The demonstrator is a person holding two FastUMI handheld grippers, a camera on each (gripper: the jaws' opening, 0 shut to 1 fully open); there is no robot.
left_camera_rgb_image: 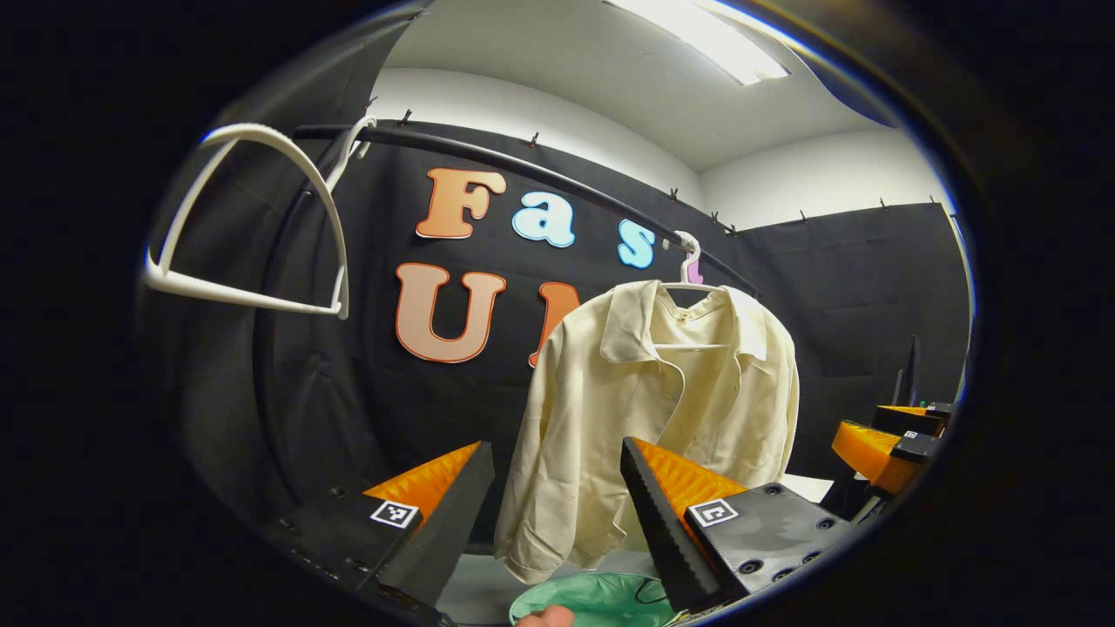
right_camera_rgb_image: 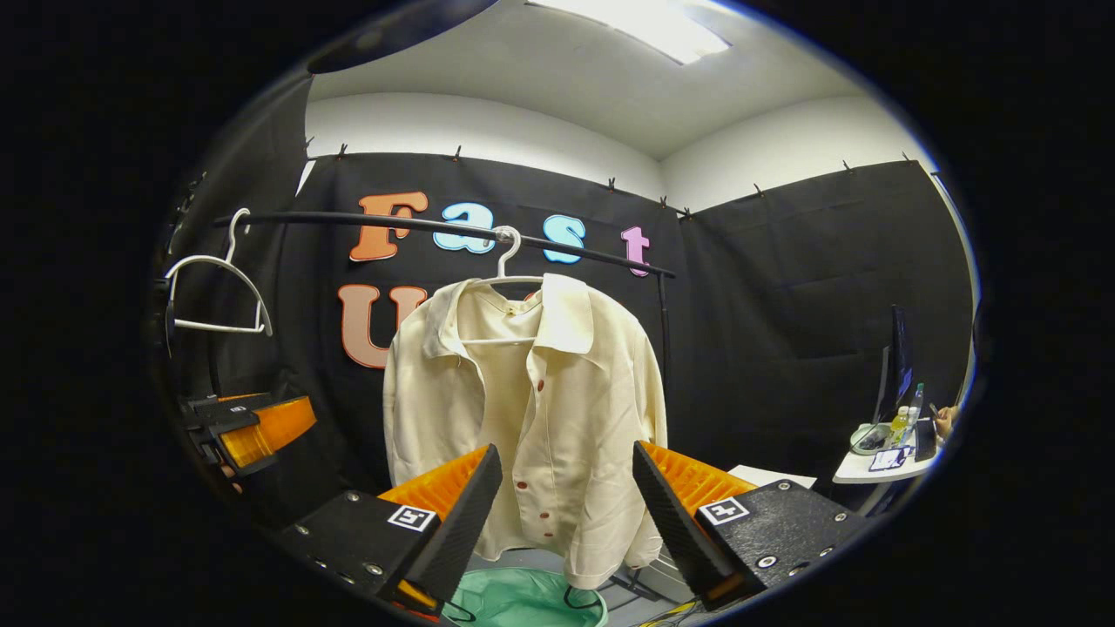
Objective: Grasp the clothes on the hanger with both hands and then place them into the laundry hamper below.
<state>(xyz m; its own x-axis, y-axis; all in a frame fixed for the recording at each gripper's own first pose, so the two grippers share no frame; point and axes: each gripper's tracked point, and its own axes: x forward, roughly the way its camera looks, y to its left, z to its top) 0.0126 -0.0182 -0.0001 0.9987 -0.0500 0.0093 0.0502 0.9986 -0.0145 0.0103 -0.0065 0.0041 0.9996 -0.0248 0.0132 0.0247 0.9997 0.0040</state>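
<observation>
A cream button-up shirt (left_camera_rgb_image: 662, 401) (right_camera_rgb_image: 540, 409) hangs on a white hanger (right_camera_rgb_image: 505, 270) from the black rail (right_camera_rgb_image: 435, 226). Below it sits the laundry hamper lined with a green bag (left_camera_rgb_image: 592, 599) (right_camera_rgb_image: 523, 599). My left gripper (left_camera_rgb_image: 557, 514) is open, its fingers apart in front of the shirt's lower left side, some way short of it. In the right gripper view my right gripper (right_camera_rgb_image: 566, 514) is open too, facing the shirt's buttoned front with nothing between its fingers. The right gripper (left_camera_rgb_image: 888, 444) appears at the right edge of the left gripper view, the left gripper (right_camera_rgb_image: 253, 431) at the left of the other.
An empty white hanger (left_camera_rgb_image: 253, 218) (right_camera_rgb_image: 218, 287) hangs at the rail's left end. A small white table (right_camera_rgb_image: 880, 466) with bottles and a monitor stands at the far right. A fingertip (left_camera_rgb_image: 544, 616) shows at the bottom edge of the left gripper view.
</observation>
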